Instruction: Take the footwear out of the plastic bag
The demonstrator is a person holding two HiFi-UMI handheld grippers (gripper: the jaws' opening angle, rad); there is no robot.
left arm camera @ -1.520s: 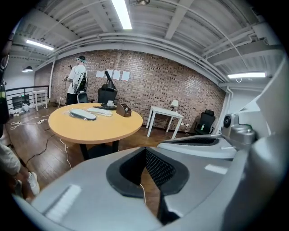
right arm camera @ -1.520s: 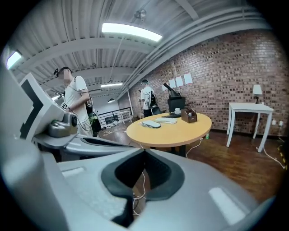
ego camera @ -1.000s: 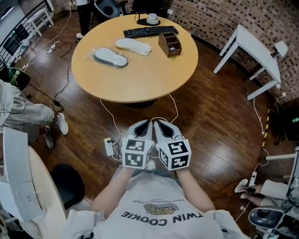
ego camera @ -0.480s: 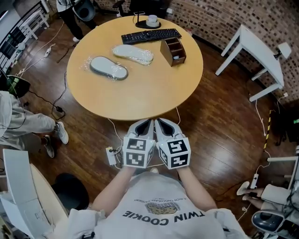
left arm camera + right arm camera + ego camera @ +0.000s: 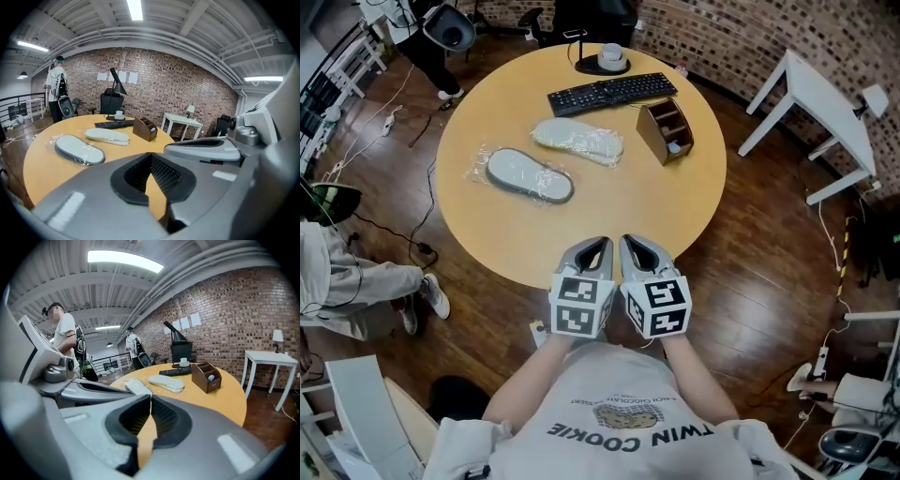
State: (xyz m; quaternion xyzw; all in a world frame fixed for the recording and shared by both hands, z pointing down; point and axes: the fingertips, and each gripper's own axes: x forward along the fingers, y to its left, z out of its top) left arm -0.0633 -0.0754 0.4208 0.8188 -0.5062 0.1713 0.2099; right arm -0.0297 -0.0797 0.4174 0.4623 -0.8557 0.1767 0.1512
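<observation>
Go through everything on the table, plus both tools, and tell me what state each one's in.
Left tool: shut, empty.
Right tool: shut, empty.
Gray slipper: bagged in plastic, lying flat.
White slipper: bagged in plastic, lying flat.
Wooden organizer: upright.
Cup: upright.

"TWIN COOKIE" on the person's grey shirt (image 5: pixel 623 401)

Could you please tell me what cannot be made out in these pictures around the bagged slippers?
- Bag openings: in the head view the clear plastic round the grey slipper and the white slipper is too small to show them.
- One slipper or a pair per bag: no view settles it.
- Wooden organiser: its contents are too small; the right gripper view shows only a bluish blob.
</observation>
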